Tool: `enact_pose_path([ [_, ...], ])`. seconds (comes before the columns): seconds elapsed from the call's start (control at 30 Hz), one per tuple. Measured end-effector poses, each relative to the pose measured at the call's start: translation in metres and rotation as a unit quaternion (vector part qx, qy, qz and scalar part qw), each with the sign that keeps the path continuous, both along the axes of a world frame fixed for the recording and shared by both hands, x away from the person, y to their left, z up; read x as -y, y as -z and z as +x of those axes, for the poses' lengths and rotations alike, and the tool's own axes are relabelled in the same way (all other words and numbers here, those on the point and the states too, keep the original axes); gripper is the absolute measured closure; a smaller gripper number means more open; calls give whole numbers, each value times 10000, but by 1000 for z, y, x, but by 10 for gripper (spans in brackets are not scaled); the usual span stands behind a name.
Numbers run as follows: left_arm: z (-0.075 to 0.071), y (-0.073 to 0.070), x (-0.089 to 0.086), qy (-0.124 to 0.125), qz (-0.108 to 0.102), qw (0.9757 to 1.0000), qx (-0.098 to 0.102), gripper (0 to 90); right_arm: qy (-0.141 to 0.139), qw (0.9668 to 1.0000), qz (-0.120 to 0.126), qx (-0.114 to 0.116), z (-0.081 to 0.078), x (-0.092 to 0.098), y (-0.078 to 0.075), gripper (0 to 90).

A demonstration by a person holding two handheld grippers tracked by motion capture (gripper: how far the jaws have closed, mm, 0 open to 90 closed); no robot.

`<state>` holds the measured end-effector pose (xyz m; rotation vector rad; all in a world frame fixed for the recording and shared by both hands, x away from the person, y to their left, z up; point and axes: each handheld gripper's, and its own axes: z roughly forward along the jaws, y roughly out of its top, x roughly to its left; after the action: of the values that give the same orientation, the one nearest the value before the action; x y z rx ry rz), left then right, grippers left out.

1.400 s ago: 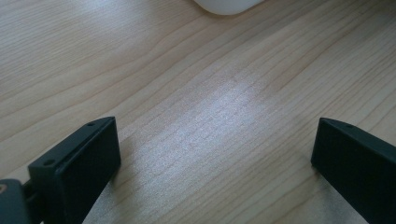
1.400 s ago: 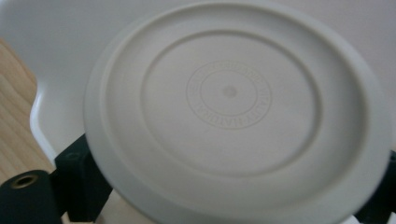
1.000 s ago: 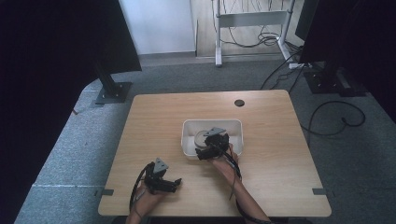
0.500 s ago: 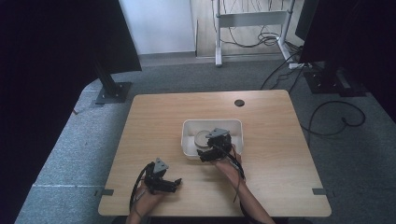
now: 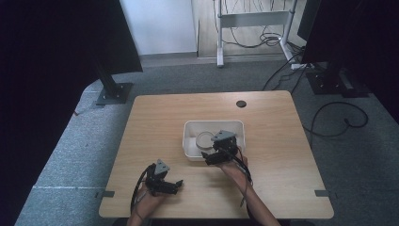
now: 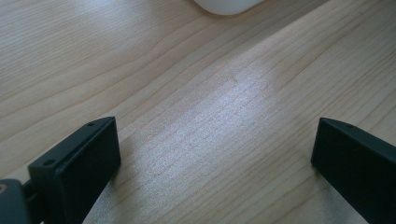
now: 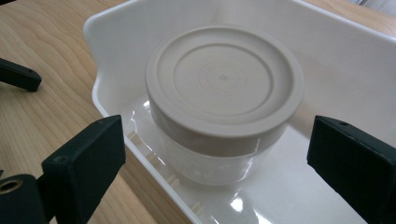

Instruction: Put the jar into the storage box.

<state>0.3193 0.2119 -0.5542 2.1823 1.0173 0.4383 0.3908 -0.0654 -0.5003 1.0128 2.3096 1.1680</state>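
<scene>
A white tray (image 5: 237, 126) sits mid-table, and a round jar with a beige lid (image 5: 205, 139) stands in its left part. My right gripper (image 5: 212, 158) hovers at the tray's near edge. In the right gripper view its jaws are open wide (image 7: 217, 140), one on each side of the jar (image 7: 224, 79), not touching it; the tray wall (image 7: 336, 51) rises behind. My left gripper (image 5: 173, 186) lies low near the table's front left, open (image 6: 215, 140) over bare wood, with a tray corner (image 6: 226, 5) ahead of it.
A dark cable hole (image 5: 241, 103) lies near the table's far edge. One jaw of the left gripper (image 7: 18, 74) shows on the wood left of the tray. Stand bases and cables lie on the grey floor around the table.
The right gripper has shifted only slightly at the tray's near edge. The left gripper has stayed where it was.
</scene>
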Motion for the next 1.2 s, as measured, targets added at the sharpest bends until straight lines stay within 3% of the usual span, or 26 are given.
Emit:
enact_pose_path([
  [1.2, 0, 0, 0, 2, 7, 10000, 1, 11, -146, 9997, -82, 176, -25, 34, -1, 47],
])
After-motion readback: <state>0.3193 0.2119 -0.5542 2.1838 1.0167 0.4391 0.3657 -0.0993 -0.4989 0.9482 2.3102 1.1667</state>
